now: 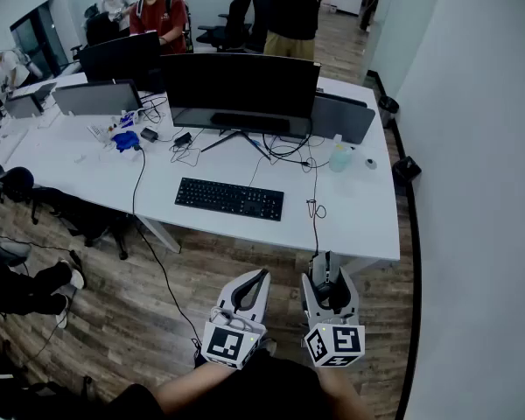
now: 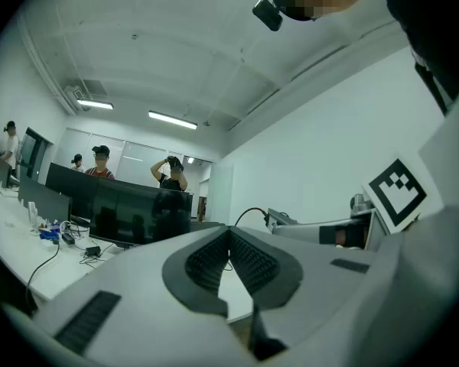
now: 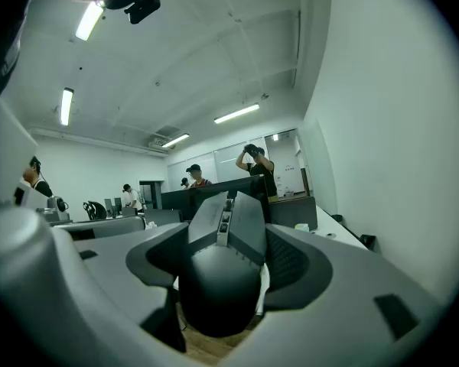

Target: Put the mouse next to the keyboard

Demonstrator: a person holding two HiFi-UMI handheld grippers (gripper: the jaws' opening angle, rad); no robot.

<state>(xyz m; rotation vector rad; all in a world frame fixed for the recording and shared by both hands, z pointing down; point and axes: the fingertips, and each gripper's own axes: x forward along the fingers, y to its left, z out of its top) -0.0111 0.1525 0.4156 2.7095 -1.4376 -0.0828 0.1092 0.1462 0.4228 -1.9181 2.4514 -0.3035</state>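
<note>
A black mouse (image 3: pixel 222 270) sits between the jaws of my right gripper (image 1: pixel 330 280), which is shut on it; in the head view the mouse (image 1: pixel 332 292) shows as a dark lump between the grey jaws, held over the wooden floor in front of the desk. My left gripper (image 1: pixel 255 281) hangs beside it on the left, shut with nothing between its pads (image 2: pixel 214 260). The black keyboard (image 1: pixel 229 199) lies flat on the white desk (image 1: pixel 359 217), ahead of both grippers and to the left.
A wide black monitor (image 1: pixel 241 90) stands behind the keyboard, with cables (image 1: pixel 284 151) under it and one cable (image 1: pixel 315 221) hanging over the desk's front edge. A clear bottle (image 1: pixel 339 156) stands at right. Several people (image 1: pixel 293 11) stand beyond the desk. A white wall (image 1: pixel 481 147) runs along the right.
</note>
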